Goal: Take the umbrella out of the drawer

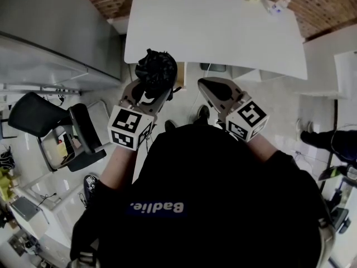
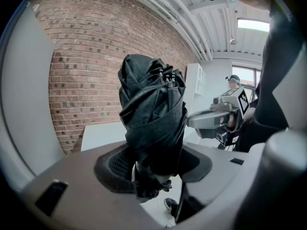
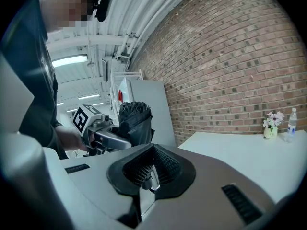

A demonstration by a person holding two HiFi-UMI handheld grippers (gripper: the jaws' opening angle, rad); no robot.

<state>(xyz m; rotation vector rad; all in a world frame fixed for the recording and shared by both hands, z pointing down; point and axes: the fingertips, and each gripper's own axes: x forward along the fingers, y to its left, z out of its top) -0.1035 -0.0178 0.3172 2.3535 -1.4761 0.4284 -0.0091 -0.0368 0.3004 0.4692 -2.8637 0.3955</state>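
Note:
A folded black umbrella (image 1: 156,68) stands upright between the fingers of my left gripper (image 1: 149,94), which is shut on its lower part. In the left gripper view the umbrella (image 2: 153,123) fills the middle, its bunched canopy rising above the pads and its bottom end hanging just below them. My right gripper (image 1: 215,91) is held beside it, a little to the right, shut with nothing in it. The right gripper view shows the pads (image 3: 144,169) closed together and, further left, the umbrella (image 3: 134,119) in the left gripper (image 3: 103,133). No drawer is in view.
A white table (image 1: 223,27) stands just ahead, with a small flower vase (image 3: 271,123) and a bottle (image 3: 291,123) at its far right corner. A brick wall is behind it. A grey cabinet (image 1: 50,32) and a black chair (image 1: 39,116) are at the left. Another person's legs (image 1: 329,138) are at the right.

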